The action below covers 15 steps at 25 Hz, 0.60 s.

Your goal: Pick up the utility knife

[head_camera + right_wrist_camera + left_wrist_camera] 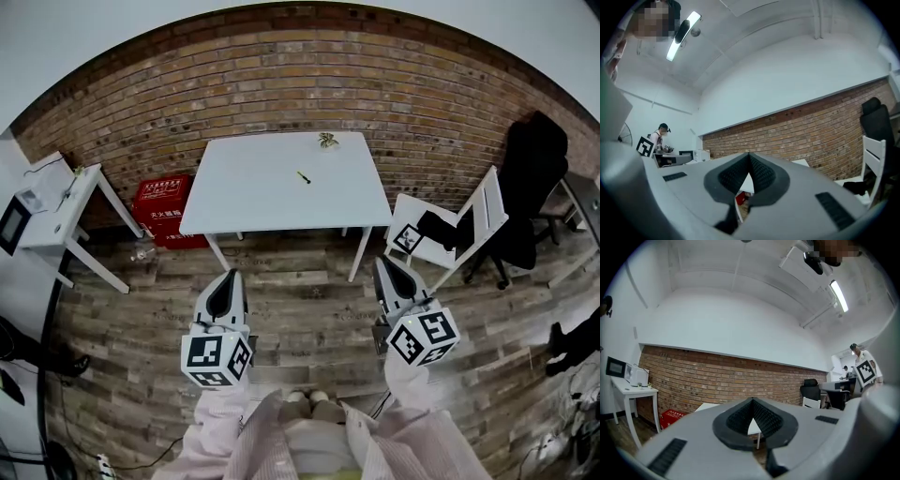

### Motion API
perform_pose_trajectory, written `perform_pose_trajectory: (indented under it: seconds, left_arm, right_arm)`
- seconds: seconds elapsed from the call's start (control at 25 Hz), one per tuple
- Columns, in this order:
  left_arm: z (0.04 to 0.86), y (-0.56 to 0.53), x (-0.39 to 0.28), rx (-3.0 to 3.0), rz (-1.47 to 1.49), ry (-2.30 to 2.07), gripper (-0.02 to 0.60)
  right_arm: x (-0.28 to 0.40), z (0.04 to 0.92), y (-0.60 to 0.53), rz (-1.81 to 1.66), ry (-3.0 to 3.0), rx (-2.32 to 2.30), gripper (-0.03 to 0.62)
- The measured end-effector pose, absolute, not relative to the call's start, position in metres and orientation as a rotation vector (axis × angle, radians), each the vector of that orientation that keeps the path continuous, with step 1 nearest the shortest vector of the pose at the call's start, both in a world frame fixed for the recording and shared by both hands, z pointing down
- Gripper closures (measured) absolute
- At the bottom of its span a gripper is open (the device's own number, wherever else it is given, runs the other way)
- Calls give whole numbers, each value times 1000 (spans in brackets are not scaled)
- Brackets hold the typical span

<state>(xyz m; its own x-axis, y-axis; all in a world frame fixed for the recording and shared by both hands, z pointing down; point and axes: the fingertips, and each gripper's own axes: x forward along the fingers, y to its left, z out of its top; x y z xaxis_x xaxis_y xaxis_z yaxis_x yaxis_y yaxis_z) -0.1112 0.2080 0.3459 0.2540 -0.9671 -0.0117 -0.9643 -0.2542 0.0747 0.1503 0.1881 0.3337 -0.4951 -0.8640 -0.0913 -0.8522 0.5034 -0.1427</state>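
Note:
The utility knife [304,177], a small dark and yellowish stick, lies near the middle of the white table [253,202] in the head view. Both grippers hang level over the wooden floor, well short of the table's near edge. My left gripper [228,275] points at the table's left front leg, my right gripper [382,263] at its right front corner. In the left gripper view the left gripper's [752,400] ribbed black pads meet at the tips with nothing between them. The right gripper [749,154] looks the same in its own view, shut and empty. Neither gripper view shows the knife.
A small pale object [327,141] sits at the table's far edge by the brick wall. A red box [161,208] stands on the floor under the table's left side. A white side desk [56,202] is at the left, a white chair [450,234] and a black office chair [534,178] at the right.

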Motion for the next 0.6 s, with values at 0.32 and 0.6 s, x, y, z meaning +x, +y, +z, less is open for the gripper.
perform_pose_trajectory:
  seconds: [0.32, 0.6]
  left_arm:
    - [352, 201, -97, 2434, -86, -1879, 590]
    - [363, 198, -93, 2404, -69, -1889, 591]
  right_arm:
    - [163, 347, 176, -143, 2617, -1491, 589]
    - [166, 358, 164, -183, 2632, -1479, 544]
